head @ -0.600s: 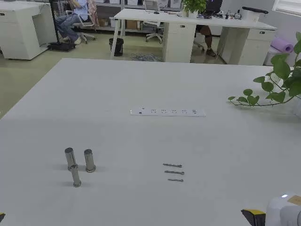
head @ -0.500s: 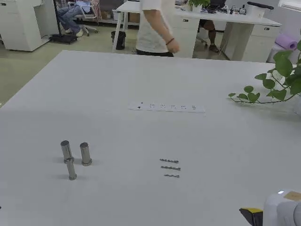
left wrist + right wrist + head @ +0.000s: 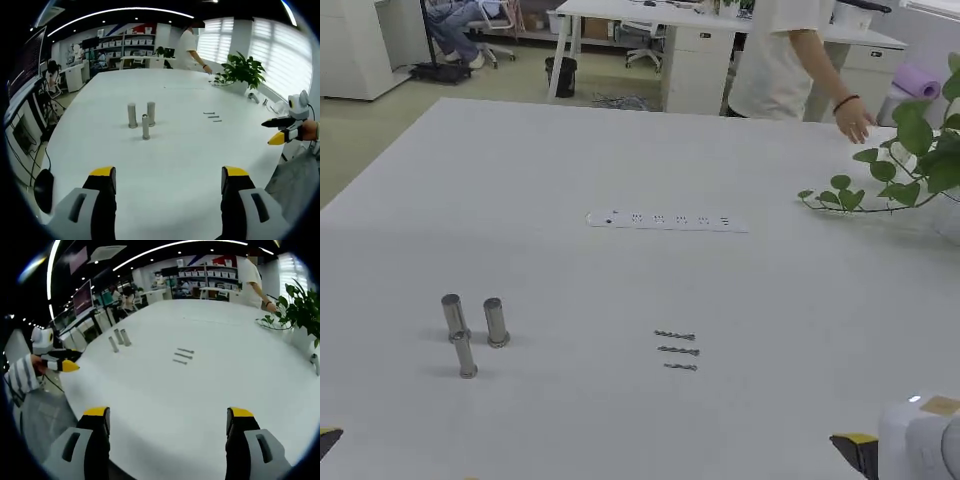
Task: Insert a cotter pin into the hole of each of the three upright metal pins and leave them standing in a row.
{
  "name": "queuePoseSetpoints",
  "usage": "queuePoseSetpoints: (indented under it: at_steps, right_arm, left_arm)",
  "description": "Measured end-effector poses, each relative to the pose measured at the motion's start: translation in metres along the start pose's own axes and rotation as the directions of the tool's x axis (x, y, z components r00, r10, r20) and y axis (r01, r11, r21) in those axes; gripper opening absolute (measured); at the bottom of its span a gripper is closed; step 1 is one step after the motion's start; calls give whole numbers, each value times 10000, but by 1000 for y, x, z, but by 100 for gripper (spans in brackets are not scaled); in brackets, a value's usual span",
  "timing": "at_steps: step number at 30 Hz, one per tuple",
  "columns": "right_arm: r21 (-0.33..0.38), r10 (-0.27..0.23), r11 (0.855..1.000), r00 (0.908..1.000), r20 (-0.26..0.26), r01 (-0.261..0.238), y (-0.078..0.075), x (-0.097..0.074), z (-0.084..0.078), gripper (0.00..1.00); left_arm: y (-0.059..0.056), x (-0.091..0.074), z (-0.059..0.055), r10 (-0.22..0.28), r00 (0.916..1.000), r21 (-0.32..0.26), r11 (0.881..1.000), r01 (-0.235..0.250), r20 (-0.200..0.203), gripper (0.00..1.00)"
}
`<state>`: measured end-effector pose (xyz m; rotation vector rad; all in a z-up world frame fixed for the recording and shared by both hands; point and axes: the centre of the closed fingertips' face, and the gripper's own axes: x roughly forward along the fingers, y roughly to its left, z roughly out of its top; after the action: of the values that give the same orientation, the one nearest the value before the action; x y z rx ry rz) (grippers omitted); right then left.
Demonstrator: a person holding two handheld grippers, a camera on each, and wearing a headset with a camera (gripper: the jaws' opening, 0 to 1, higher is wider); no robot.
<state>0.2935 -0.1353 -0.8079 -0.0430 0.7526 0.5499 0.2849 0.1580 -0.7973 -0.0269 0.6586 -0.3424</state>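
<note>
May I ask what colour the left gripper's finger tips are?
Yellow; the left gripper fingers show best in the left gripper view.

Head view's bottom edge cuts off most of the right gripper (image 3: 860, 455) and all but a tip of the left gripper (image 3: 328, 440), top edge crops the standing person (image 3: 785, 60), and any holes in the metal pins (image 3: 495, 322) and the form of the cotter pins (image 3: 677, 351) are too small to tell.

Three upright pins (image 3: 496, 322) are seen clustered at left on a white table (image 3: 620, 140), three cotter pins (image 3: 678, 351) laid in a column to their right, a power strip (image 3: 665, 221) farther back.
</note>
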Motion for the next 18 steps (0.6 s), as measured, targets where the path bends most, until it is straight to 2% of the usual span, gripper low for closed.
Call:
queuePoseSetpoints:
  at_steps: [8,11,18]
  right_arm:
    - [-121,111,9999,9999,17,-111,5,1,3,98]
    - [-179,166,9997,9999,30,-166,6,1,5,98]
    - [-214,151,9997,9999,54,-149,6,0,5,98]
  left_arm:
    - [-2,2,2,-135,9999,224,9997,136,-12,87]
    - [-2,3,1,-229,9996,405,9989,235,-155,87]
    - [3,4,7,-131,9999,381,9992,131,6,87]
